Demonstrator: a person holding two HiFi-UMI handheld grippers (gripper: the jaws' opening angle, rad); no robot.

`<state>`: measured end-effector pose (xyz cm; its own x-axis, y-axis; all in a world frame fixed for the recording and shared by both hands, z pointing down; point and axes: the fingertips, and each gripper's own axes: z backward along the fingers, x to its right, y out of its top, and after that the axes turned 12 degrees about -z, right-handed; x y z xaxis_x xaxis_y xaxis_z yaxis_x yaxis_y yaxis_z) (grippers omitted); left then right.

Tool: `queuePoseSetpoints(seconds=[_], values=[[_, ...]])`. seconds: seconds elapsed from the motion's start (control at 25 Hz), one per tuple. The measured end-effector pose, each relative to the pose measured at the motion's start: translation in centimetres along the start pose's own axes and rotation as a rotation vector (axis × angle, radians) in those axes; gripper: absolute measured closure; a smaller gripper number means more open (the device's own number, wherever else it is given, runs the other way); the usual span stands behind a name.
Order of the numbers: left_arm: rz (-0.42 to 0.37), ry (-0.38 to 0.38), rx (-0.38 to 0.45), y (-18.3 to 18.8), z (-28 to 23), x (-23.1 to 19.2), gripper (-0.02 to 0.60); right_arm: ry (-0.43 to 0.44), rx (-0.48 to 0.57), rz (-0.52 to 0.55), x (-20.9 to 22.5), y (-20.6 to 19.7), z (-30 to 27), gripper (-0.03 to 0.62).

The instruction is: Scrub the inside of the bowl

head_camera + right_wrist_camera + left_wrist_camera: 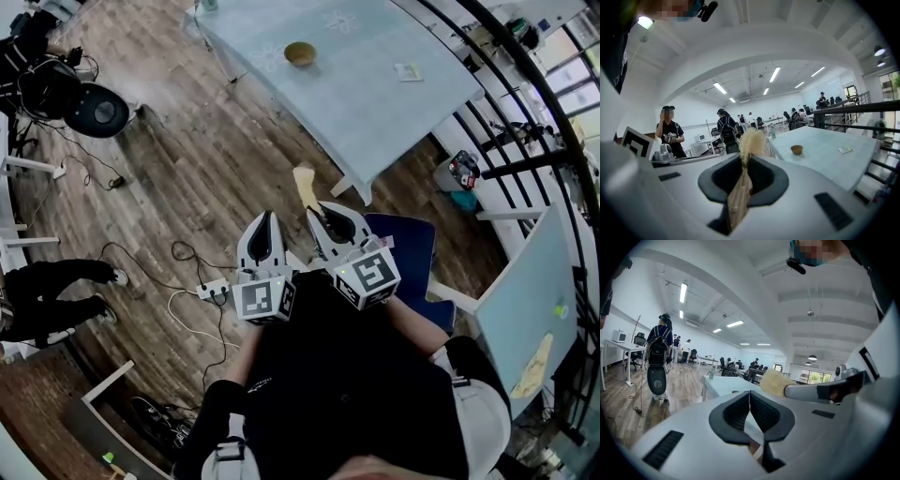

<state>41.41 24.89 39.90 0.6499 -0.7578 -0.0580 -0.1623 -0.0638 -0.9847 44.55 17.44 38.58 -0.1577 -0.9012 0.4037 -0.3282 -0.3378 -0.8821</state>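
So this is pre-scrub, nothing is happening at the bowl (300,53) yet. It's a small brown one sitting by itself on the pale counter (375,103), well apart from the person, who's standing back on the wood floor with both tools held up close to the chest.

The right claw (743,180) is clamped tight on the flat wooden handle of a scrub brush (749,140), with the bristle tuft poking out past the jaw tips. The left claw (749,406) is closed all the way, pads touching, with nothing in it.

My read: the brush is in hand, so the step now is the approach. Next move is walking up to the counter, probably opening the left claw to steady the bowl's rim, then angling the bristles down inside. The bowl looks light, so it could skate around if it isn't held.
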Motion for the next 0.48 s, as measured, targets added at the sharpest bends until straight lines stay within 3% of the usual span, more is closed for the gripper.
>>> queuePoseSetpoints(seconds=[0.48], values=[[-0.008, -0.060, 0.010, 1.3, -4.8, -5.2, 0.566, -0.067, 0.031, -0.020, 0.1, 2.0, -6.0, 0.549]])
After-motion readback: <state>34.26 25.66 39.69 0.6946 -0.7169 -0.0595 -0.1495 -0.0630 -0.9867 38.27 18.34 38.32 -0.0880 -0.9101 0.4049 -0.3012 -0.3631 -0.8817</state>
